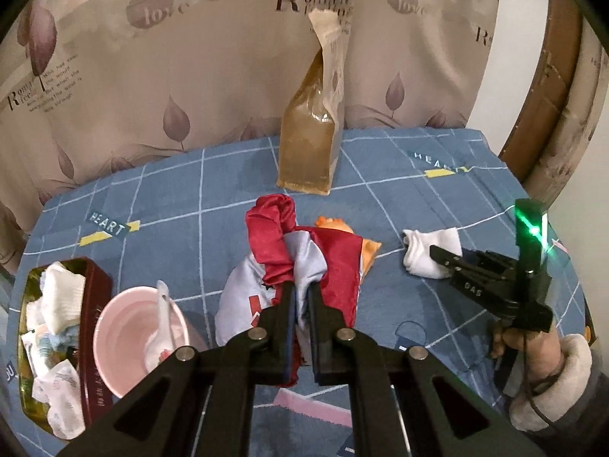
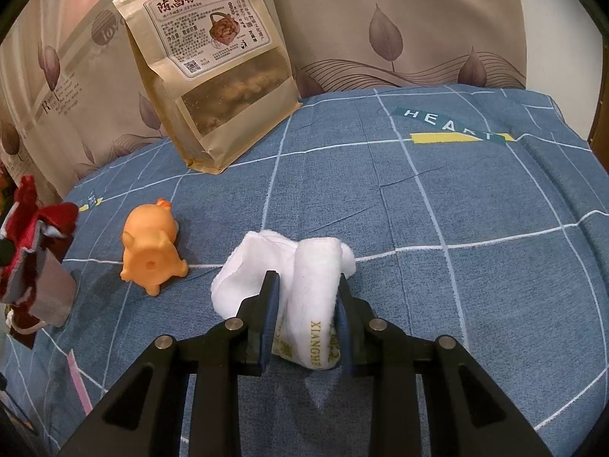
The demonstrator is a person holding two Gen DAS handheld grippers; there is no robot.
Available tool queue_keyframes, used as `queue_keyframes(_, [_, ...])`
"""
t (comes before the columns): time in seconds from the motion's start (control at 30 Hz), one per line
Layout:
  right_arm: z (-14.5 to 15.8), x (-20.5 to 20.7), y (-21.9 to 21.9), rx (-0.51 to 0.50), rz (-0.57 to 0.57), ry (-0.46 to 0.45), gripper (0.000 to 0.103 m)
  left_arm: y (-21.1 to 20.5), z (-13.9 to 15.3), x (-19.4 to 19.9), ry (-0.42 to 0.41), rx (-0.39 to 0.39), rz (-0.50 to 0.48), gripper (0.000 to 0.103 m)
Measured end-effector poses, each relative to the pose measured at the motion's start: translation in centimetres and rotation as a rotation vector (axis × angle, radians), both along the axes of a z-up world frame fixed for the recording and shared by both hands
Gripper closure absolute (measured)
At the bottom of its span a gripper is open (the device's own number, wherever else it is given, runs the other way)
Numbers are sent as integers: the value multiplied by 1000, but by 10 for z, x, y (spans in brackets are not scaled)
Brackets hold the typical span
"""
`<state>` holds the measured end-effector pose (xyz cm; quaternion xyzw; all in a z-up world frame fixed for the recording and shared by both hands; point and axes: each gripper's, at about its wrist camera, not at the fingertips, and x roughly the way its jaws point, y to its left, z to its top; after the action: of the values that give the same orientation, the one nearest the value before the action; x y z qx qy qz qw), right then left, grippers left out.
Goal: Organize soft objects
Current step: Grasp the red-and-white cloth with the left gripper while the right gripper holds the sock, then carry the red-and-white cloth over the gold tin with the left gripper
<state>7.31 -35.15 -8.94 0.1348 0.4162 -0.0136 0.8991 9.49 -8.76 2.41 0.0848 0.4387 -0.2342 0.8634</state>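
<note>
Blue checked cloth (image 2: 475,198) covers the table, with both grippers clamped on soft things.

Nearest, the left gripper (image 1: 300,297) has its jaws pinched nearly together on a red and grey satin cloth (image 1: 316,262), while the right gripper (image 2: 304,289) squeezes a rolled white towel (image 2: 316,285) lying on the table. Just left of the towel sits an orange toy pig (image 2: 152,251). A pink bowl (image 1: 129,327) and a red tin (image 1: 95,316) stand at the left. Farther back, a kraft snack bag (image 2: 213,87) leans against the leaf-print curtain (image 2: 399,30).
</note>
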Motion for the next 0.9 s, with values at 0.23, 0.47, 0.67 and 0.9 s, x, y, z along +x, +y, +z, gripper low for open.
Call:
queue_keyframes(0.23, [0, 0, 0, 0, 0, 0, 77, 18, 20, -9, -38, 3, 25, 97])
queue_keyframes(0.47, [0, 0, 0, 0, 0, 0, 77, 55, 35, -9, -83, 25, 89, 97])
queue_keyframes(0.67, [0, 0, 0, 0, 0, 1, 77, 104, 43, -4, -108, 59, 194, 97])
queue_keyframes(0.9, [0, -1, 0, 0, 0, 1, 77, 162, 42, 5, -99, 95, 322, 97])
